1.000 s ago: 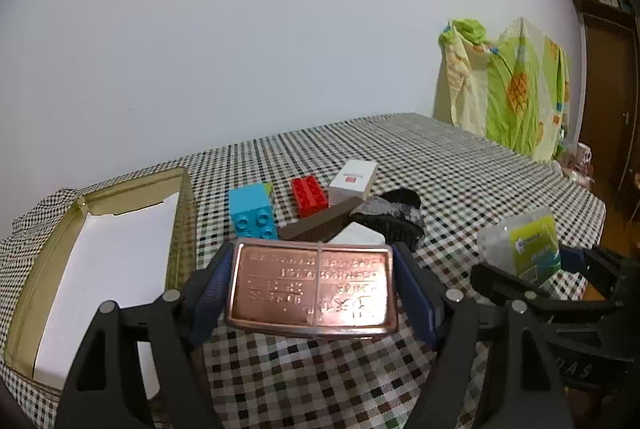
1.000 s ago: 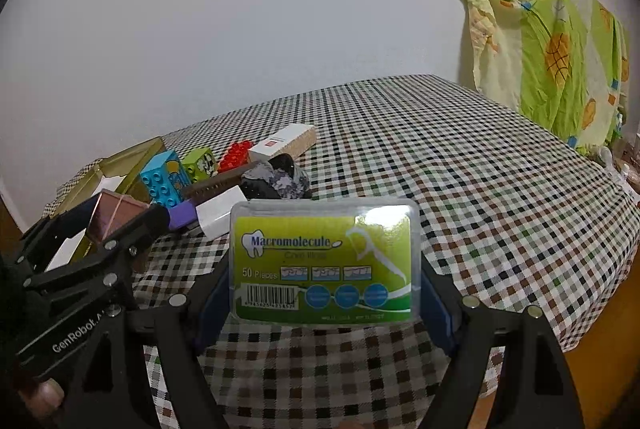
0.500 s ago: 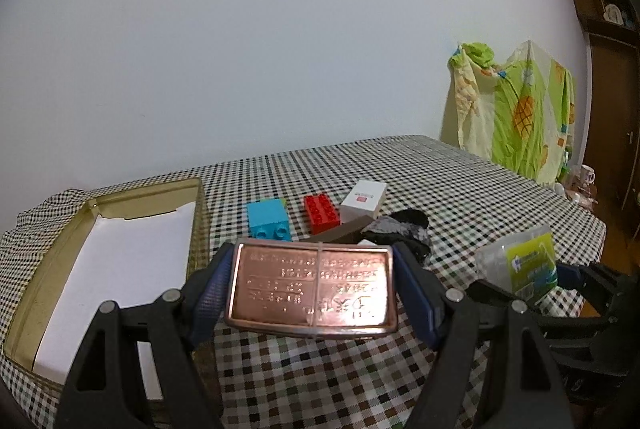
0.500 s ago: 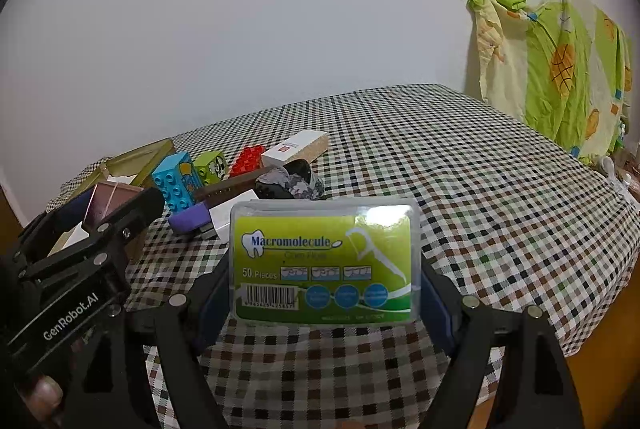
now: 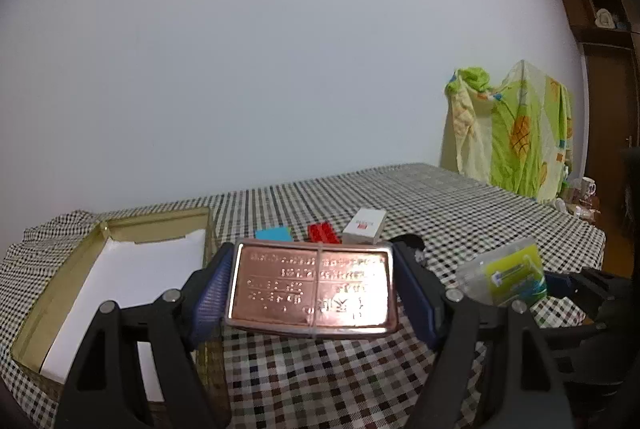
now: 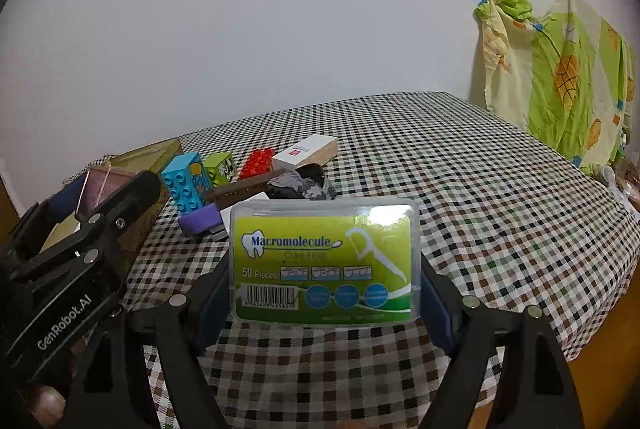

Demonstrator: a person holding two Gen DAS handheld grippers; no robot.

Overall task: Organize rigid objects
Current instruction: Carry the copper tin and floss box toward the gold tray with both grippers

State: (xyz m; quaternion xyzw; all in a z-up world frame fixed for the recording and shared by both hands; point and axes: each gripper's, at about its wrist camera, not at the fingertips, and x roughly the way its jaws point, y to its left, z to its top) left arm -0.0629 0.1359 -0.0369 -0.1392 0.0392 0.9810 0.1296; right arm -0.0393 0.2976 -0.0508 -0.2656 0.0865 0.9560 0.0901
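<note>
Both grippers are full. Left gripper (image 5: 313, 290) fingers clamp a copper tin (image 5: 312, 289); right gripper (image 6: 324, 267) fingers clamp a floss box (image 6: 324, 261) above the counter (image 6: 480, 197).

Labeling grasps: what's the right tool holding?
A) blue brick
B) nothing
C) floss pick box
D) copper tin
C: the right tool is shut on the green floss pick box, its pads pressed against both ends; the copper tin is in the left tool.
</note>
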